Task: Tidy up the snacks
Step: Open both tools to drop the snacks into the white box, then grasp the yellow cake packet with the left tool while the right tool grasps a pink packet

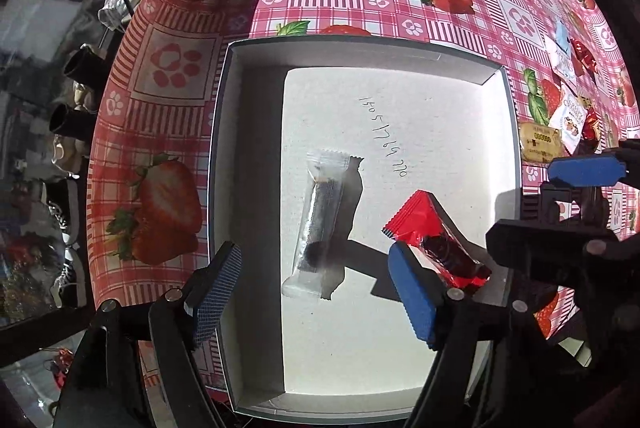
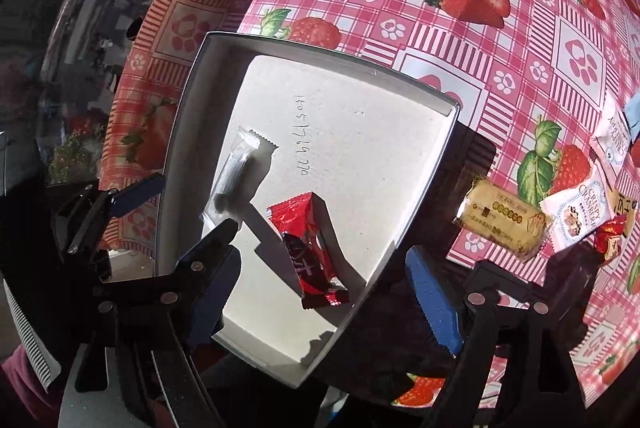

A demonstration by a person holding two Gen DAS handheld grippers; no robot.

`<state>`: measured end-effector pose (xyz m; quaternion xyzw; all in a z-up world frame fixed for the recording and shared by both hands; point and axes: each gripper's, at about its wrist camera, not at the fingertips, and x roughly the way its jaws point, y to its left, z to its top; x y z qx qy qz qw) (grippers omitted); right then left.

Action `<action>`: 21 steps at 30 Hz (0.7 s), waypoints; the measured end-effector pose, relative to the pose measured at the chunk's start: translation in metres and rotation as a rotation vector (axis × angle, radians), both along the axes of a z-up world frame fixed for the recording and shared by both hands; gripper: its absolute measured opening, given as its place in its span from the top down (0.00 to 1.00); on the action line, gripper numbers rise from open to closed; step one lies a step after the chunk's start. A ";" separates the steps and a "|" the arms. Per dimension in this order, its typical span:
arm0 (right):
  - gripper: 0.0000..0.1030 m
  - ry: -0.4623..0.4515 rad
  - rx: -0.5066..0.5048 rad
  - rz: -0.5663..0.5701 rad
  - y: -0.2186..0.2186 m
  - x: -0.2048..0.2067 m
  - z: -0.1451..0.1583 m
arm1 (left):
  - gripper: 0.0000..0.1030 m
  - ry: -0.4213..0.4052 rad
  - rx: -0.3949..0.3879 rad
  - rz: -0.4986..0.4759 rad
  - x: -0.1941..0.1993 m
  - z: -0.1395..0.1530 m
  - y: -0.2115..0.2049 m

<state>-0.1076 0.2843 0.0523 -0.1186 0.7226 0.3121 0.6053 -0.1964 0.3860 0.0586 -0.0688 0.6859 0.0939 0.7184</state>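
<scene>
Both grippers hover over shallow white cardboard box (image 1: 224, 148) on strawberry-print tablecloth (image 2: 440, 40), left gripper (image 1: 316, 292) & right gripper (image 2: 324, 296) spread wide, nothing pinched. Inside box: clear plastic-wrapped bar (image 1: 318, 224) & red foil snack pack (image 2: 310, 252). Yellow-wrapped biscuit (image 2: 502, 224) lies outside w/ others: prob. light, crinkly, slippery; best pinched across its middle.

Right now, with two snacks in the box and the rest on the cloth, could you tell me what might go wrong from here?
1. The red snack lies right beside the open left gripper's blue pad; moving off could drag it.
2. The box sits near the table edge, so a knock from either gripper might shift it.
3. The gold snack and cranberry packet lie close together; the open right gripper may catch both.
</scene>
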 end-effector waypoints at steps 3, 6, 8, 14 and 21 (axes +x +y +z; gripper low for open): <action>0.08 -0.002 -0.028 -0.029 -0.010 0.006 -0.002 | 0.23 0.005 0.000 -0.008 0.003 0.001 -0.005; 0.00 0.003 -0.053 -0.080 -0.032 0.013 -0.007 | 0.23 -0.005 -0.002 -0.027 0.008 0.006 -0.013; 0.00 0.011 -0.075 -0.124 -0.050 0.018 -0.011 | 0.23 -0.011 -0.007 -0.050 0.012 0.009 -0.021; 0.00 0.036 -0.146 -0.304 -0.124 0.031 -0.027 | 0.23 -0.050 -0.040 -0.173 0.029 0.023 -0.064; 0.00 0.079 -0.215 -0.508 -0.217 0.035 -0.041 | 0.23 -0.069 -0.179 -0.407 0.047 0.028 -0.149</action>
